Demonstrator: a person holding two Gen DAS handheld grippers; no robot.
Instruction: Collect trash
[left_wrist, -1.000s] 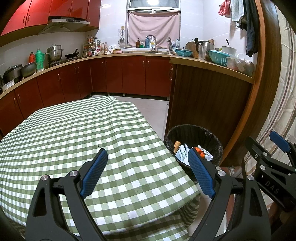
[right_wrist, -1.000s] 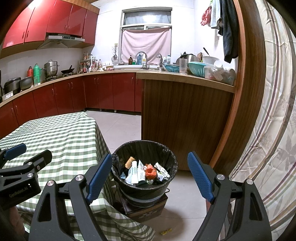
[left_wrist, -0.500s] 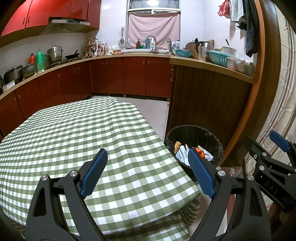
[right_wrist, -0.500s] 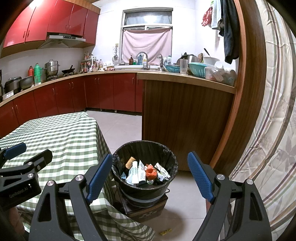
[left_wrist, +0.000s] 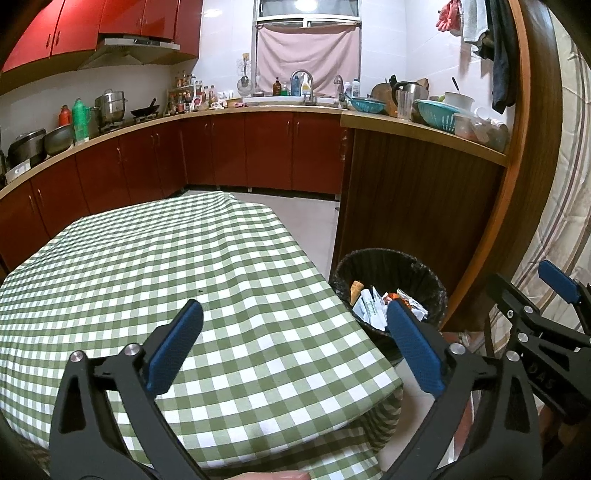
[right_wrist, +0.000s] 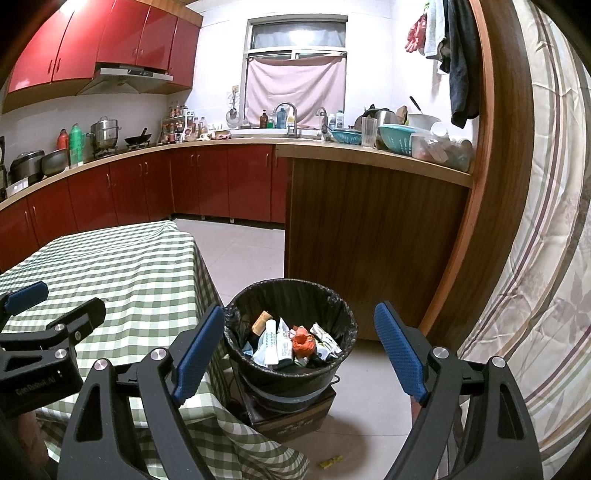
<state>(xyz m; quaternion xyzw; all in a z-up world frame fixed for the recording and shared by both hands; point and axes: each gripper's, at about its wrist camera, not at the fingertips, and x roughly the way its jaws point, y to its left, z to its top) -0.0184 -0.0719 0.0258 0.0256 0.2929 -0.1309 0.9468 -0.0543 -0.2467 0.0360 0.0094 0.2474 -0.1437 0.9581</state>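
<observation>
A black-lined trash bin (right_wrist: 243, 325) stands on a cardboard box (right_wrist: 295, 413) on the floor beside the table. It holds several wrappers (right_wrist: 291, 341), a cork-like piece and an orange scrap. The bin also shows in the left wrist view (left_wrist: 413, 266). My right gripper (right_wrist: 299, 347) is open and empty, held above and in front of the bin. My left gripper (left_wrist: 295, 343) is open and empty above the green checked tablecloth (left_wrist: 166, 266) near its right edge. A small yellow scrap (right_wrist: 330, 461) lies on the floor in front of the box.
Red kitchen cabinets (left_wrist: 229, 151) run along the back and left walls. A wooden counter (right_wrist: 373, 229) cluttered with bowls stands right behind the bin. A striped curtain (right_wrist: 535, 277) hangs on the right. Tiled floor (right_wrist: 243, 254) lies between table and cabinets.
</observation>
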